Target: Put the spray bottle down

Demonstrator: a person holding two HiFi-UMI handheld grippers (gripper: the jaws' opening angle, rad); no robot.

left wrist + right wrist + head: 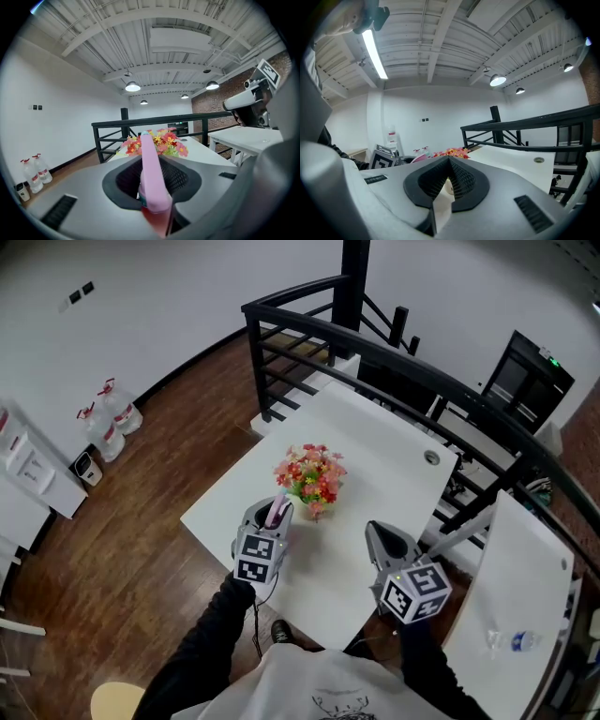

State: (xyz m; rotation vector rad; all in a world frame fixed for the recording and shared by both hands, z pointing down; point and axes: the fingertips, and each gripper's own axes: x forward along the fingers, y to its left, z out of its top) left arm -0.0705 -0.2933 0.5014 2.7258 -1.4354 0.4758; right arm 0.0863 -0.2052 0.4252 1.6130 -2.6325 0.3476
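Pink spray bottle point(151, 178) clamped in left claw point(274, 510), above tabletop point(384, 442) near its front-left edge, just beside flowers point(311, 474). Right claw point(381, 532) closed, empty, near front-right edge; open surface toward far edge.

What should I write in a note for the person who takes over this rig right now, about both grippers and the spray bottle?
Left gripper: shut on the pink spray bottle, over the white table, just in front of the flowers.
Right gripper: jaws together, empty, over the table's near right part.
Done: the bottle is gripped and over the table.
Left: set it on a bare spot clear of the flowers, open the jaws, pull back. Whether its base already touches the table cannot be told.
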